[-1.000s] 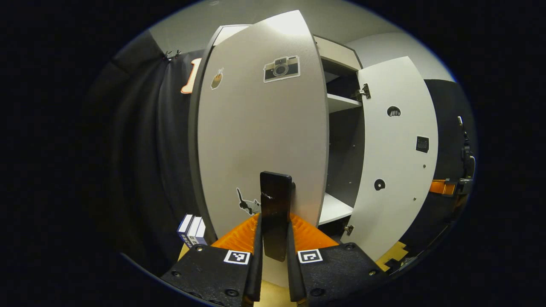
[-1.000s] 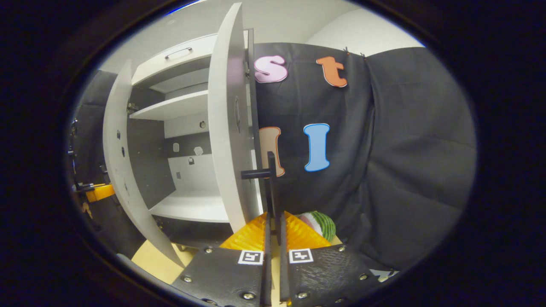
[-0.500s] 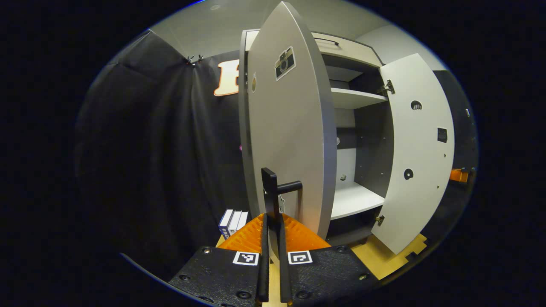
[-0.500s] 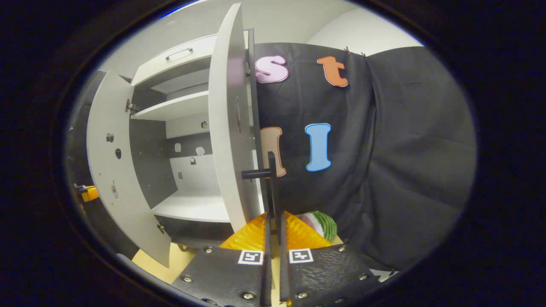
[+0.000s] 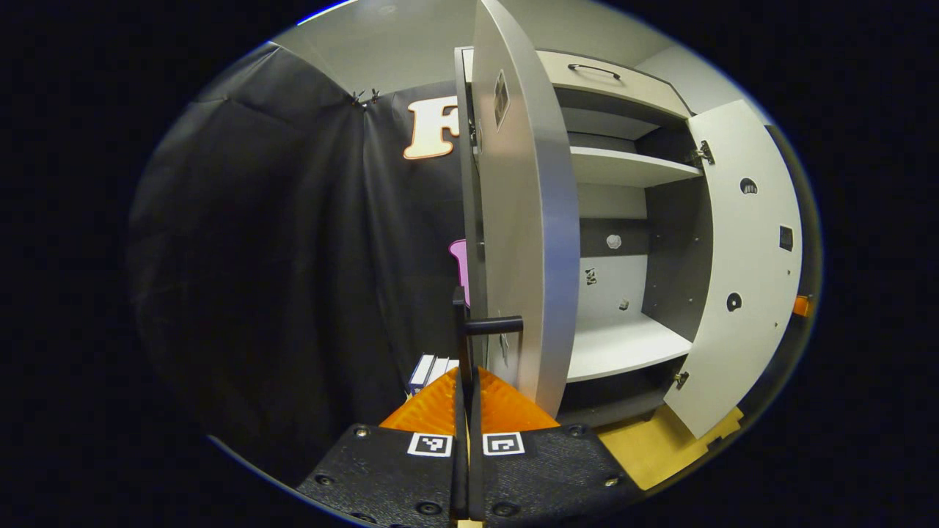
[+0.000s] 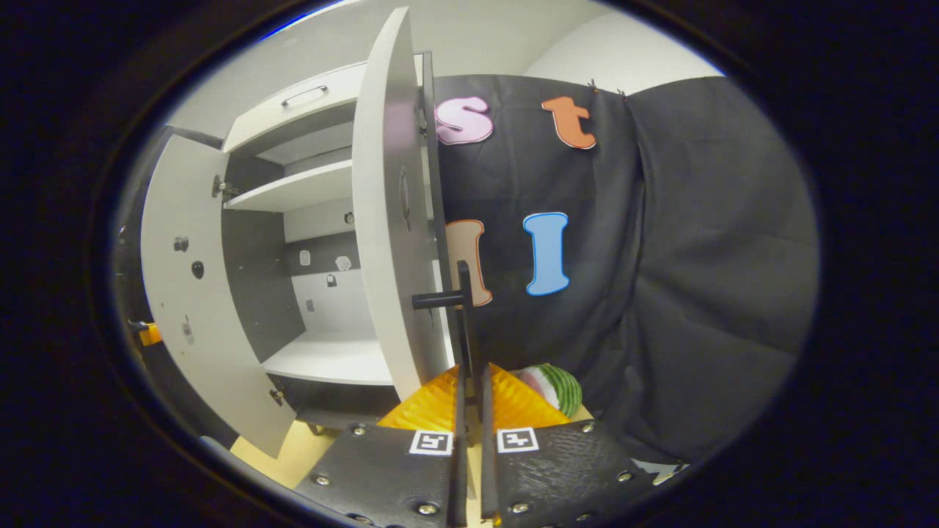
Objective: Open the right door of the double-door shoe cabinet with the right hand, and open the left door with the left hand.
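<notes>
Two open doors [image 5: 524,220], two shelves [image 5: 623,167], one drawer [image 5: 609,77].

walls: black cloth [image 6: 697,257] draped as booth wall, pale wall [image 5: 381,44] above | floor: tan wooden boards [image 5: 653,455] | light: dim, from overhead

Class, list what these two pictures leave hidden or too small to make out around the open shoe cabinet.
- Left gripper view: the books are half hidden behind the left door.
- Right gripper view: the striped ball is partly hidden by the right gripper.
- Both views: small stickers on the cabinet's back wall are too small.
</notes>
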### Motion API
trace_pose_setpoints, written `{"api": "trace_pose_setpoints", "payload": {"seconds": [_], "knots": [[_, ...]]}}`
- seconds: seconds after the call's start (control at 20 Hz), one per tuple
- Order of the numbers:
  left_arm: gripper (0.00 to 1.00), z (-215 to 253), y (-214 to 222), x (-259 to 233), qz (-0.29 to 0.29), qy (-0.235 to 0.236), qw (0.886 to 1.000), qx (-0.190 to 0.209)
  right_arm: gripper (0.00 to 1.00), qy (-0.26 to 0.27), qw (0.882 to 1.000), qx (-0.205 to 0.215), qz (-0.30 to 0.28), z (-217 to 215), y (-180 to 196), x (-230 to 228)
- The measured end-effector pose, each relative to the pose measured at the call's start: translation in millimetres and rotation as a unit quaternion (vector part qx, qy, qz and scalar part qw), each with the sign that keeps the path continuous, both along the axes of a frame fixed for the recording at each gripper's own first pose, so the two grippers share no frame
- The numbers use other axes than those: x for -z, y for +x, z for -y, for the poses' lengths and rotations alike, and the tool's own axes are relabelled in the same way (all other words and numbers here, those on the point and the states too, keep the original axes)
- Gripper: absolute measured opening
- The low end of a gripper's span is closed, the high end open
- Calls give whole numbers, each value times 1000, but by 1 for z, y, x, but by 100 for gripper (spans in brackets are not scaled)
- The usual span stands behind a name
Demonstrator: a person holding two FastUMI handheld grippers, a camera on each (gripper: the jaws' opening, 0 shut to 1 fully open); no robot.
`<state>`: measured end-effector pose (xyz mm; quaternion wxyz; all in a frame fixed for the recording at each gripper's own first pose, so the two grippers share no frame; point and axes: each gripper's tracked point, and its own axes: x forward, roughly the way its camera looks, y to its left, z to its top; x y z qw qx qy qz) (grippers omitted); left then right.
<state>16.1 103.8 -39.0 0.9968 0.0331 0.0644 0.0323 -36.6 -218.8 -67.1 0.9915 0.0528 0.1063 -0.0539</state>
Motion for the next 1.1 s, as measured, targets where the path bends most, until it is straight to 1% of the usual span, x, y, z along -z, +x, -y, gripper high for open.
{"api": "trace_pose_setpoints", "payload": {"seconds": [0.05,0.1,0.15,0.2,0.3,0.5,0.65,0.8,0.85,0.9,1.0,1.05,1.1], "knots": [[0,-4,-1,0,2,-5,1000,3,8,0,1000,1,0,1,0,0],[4,-7,-1,-2,7,-16,1000,6,8,0,1000,2,-1,1,1,1],[0,-10,0,-1,7,-24,1000,7,8,0,1000,3,-2,1,1,2],[1,-12,0,-1,10,-29,999,10,8,1,1000,4,-3,1,2,3],[0,-17,0,0,15,-27,999,20,8,0,1000,7,-4,3,2,5],[2,-23,3,0,18,-36,998,42,7,1,1000,5,-5,3,3,5],[2,-23,6,7,11,-22,998,59,8,-2,1000,4,-6,4,4,6],[5,-23,7,9,8,-48,997,61,8,-2,1000,1,-6,2,3,8],[5,-25,8,9,10,-44,997,59,8,-3,1000,0,-6,3,3,7],[7,-27,9,11,10,-42,997,59,8,-4,1000,0,-5,3,2,7],[17,-31,7,10,9,-44,997,57,8,-6,1000,-1,-5,3,2,7],[25,-34,7,10,10,-45,997,54,8,-6,1000,0,-5,4,2,7],[24,-38,7,11,9,-47,998,52,8,-6,1000,2,-5,5,3,7]]}}
